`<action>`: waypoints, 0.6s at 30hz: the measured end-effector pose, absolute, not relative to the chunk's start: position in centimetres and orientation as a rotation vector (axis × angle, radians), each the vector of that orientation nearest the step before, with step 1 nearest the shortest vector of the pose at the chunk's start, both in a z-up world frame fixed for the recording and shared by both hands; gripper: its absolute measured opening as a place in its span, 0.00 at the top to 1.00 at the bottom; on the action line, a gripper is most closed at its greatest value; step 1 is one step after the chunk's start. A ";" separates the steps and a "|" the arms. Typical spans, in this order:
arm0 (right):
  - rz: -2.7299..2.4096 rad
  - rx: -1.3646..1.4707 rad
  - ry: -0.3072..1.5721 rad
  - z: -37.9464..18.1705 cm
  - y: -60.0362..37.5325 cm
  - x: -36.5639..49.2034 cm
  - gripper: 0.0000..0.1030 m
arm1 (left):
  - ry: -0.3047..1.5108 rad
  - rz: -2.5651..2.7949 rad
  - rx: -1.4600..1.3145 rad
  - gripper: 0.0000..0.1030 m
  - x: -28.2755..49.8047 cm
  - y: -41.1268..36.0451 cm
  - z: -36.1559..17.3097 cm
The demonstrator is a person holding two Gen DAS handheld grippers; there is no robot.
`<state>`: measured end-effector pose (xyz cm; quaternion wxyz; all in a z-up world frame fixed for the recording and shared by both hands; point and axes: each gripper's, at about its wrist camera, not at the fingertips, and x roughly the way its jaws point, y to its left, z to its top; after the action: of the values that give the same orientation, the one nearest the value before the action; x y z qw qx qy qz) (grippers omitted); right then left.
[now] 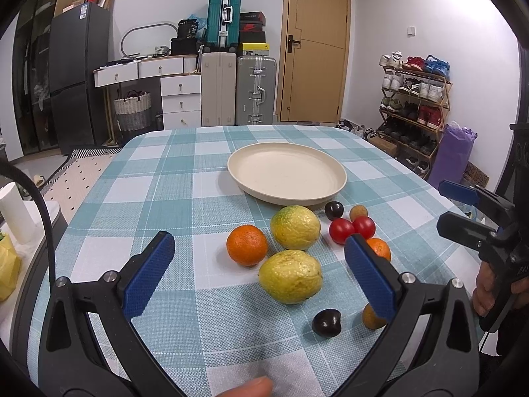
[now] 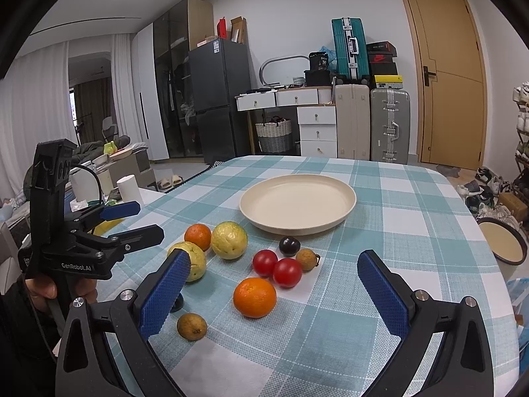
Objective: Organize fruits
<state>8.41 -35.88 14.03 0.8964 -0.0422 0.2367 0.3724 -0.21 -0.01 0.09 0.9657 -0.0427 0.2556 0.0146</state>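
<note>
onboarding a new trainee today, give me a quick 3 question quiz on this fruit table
1. True or false: the cream plate already holds fruit.
2. How many red tomatoes lie on the checked cloth? A) one B) two C) four
3. Fill in: both the left tool and the right tool are ____, holding nothing.

Key
1. False: the plate is bare, and all fruit lies on the cloth in front of it.
2. B: two, touching each other, beside a dark plum.
3. Open.
</note>
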 end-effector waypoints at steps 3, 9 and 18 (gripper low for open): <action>0.773 -0.087 0.491 14.0 -35.8 8.4 0.00 | 0.515 0.031 -0.084 0.00 -0.2 -0.1 0.1; 0.774 -0.086 0.489 14.0 -35.9 8.5 0.00 | 0.516 0.029 -0.082 0.00 -0.2 -0.1 0.1; 0.778 -0.085 0.487 14.0 -35.9 8.5 0.00 | 0.517 0.029 -0.082 0.00 -0.2 -0.1 0.1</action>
<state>8.50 -35.93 13.98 0.8956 -0.0412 0.2348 0.3756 -0.20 -0.06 0.08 0.9658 -0.0407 0.2556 0.0145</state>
